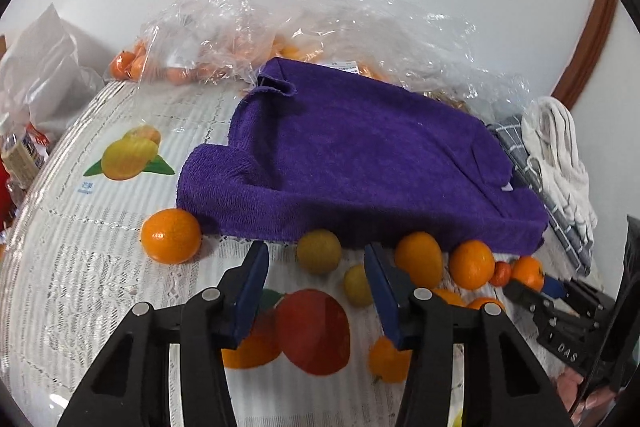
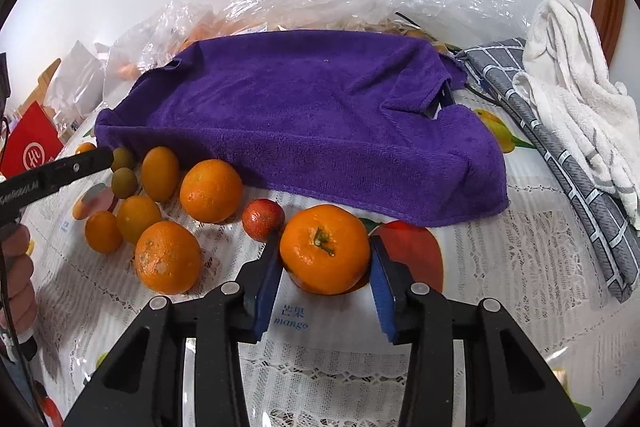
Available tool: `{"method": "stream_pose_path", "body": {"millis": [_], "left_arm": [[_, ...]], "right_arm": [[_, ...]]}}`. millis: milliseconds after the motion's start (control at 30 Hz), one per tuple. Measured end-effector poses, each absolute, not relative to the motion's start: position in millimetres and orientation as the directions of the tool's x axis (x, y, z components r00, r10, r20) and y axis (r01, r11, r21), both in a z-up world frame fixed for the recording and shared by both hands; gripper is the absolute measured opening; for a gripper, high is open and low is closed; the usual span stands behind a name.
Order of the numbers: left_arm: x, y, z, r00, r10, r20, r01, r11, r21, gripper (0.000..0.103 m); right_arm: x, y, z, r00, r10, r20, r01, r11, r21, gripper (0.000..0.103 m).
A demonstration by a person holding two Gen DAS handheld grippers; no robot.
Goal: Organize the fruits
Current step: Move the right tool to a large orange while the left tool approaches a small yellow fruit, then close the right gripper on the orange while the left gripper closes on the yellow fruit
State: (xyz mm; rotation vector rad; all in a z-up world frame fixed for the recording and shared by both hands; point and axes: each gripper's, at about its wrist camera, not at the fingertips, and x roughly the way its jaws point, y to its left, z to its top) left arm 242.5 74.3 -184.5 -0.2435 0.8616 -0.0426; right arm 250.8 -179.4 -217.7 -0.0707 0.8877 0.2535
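Observation:
In the right wrist view a tangerine (image 2: 325, 249) with a green stem sits between the blue pads of my right gripper (image 2: 325, 243), which touch it on both sides. It rests on the fruit-print tablecloth (image 2: 500, 267). To its left lie a small red fruit (image 2: 262, 213), two oranges (image 2: 211, 190) (image 2: 168, 257) and several kumquats (image 2: 160, 173). My left gripper (image 1: 315, 249) stands open low over the cloth. A yellow-green fruit (image 1: 319, 251) lies just past its tips and a small yellow one (image 1: 358, 285) lies beside its right finger. A lone orange (image 1: 171, 235) lies further left.
A purple towel (image 1: 360, 155) drapes over something raised behind the fruit. Clear plastic bags (image 1: 224, 39) with more orange fruit lie at the back. A grey checked cloth (image 2: 560, 163) and a white cloth (image 2: 572, 87) lie at the right, a red box (image 2: 34, 147) at the left.

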Motion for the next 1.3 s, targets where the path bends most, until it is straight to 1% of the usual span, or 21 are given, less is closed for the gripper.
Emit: {"method": "stream_pose_path", "body": {"millis": [100,200,333,400,467,567,667,733,800,867,900,967,1000,1033,1300], "left_arm": [[246.5,74.0,-188.6,0.65,-0.134,-0.748,-0.065,0.971,-0.23,0.047],[248.8,72.9,-194.2,0.637,-0.127,-0.76,-0.076,0.971,-0.226,0.041],[251.9,69.5,-199.5,0.619,-0.115,-0.777,-0.077,0.975,-0.206,0.039],[252.2,68.0,-200.6,0.62,-0.096,-0.779,-0.083,0.979,-0.187,0.038],[252.1,65.8,-200.9,0.616,-0.107,-0.78,-0.062,0.981,-0.183,0.038],[252.5,61.9,-201.9,0.612,-0.091,-0.786,-0.056,0.986,-0.158,0.038],[254.8,61.1,-202.2,0.608,-0.1,-0.787,-0.049,0.985,-0.164,0.038],[257.0,61.8,-202.6,0.604,-0.104,-0.79,-0.05,0.985,-0.167,0.038],[258.8,62.1,-202.7,0.603,-0.101,-0.791,-0.056,0.984,-0.168,0.038],[259.8,61.2,-202.8,0.605,-0.096,-0.79,-0.064,0.984,-0.169,0.038],[259.8,61.0,-202.9,0.607,-0.095,-0.789,-0.065,0.984,-0.168,0.038],[259.3,60.6,-203.0,0.61,-0.091,-0.787,-0.065,0.984,-0.164,0.037],[259.4,60.8,-203.1,0.612,-0.092,-0.786,-0.065,0.984,-0.166,0.029],[259.7,61.3,-203.4,0.611,-0.1,-0.785,-0.063,0.983,-0.174,0.025],[254.0,71.3,-199.6,0.626,-0.138,-0.767,-0.076,0.969,-0.236,0.025]], "right_arm": [[250.7,-179.9,-218.7,0.6,0.189,-0.777,-0.247,0.968,0.045,0.042],[251.6,-180.3,-219.7,0.595,0.187,-0.782,-0.242,0.969,0.048,0.042],[251.4,-178.0,-220.5,0.593,0.178,-0.786,-0.245,0.969,0.034,0.045],[250.6,-175.2,-221.0,0.597,0.168,-0.785,-0.25,0.968,0.017,0.049],[249.8,-174.0,-221.5,0.607,0.132,-0.783,-0.228,0.974,-0.013,0.062],[252.0,-181.7,-221.4,0.608,0.134,-0.783,-0.197,0.98,0.015,0.063],[253.8,-191.4,-220.3,0.608,0.168,-0.776,-0.178,0.981,0.073,0.063],[254.3,-190.2,-220.3,0.606,0.166,-0.778,-0.181,0.981,0.069,0.063],[254.2,-186.1,-220.8,0.604,0.155,-0.781,-0.195,0.98,0.043,0.061],[252.9,-182.1,-220.9,0.605,0.158,-0.78,-0.216,0.976,0.031,0.052],[252.2,-180.2,-220.9,0.605,0.162,-0.779,-0.226,0.974,0.027,0.05],[250.3,-177.9,-221.2,0.605,0.169,-0.778,-0.243,0.97,0.022,0.042],[249.7,-176.9,-221.1,0.605,0.175,-0.777,-0.252,0.968,0.022,0.042],[248.8,-176.5,-221.1,0.606,0.174,-0.776,-0.252,0.967,0.02,0.042],[252.0,-193.7,-215.8,0.613,0.2,-0.764,-0.206,0.975,0.09,0.041]]}}
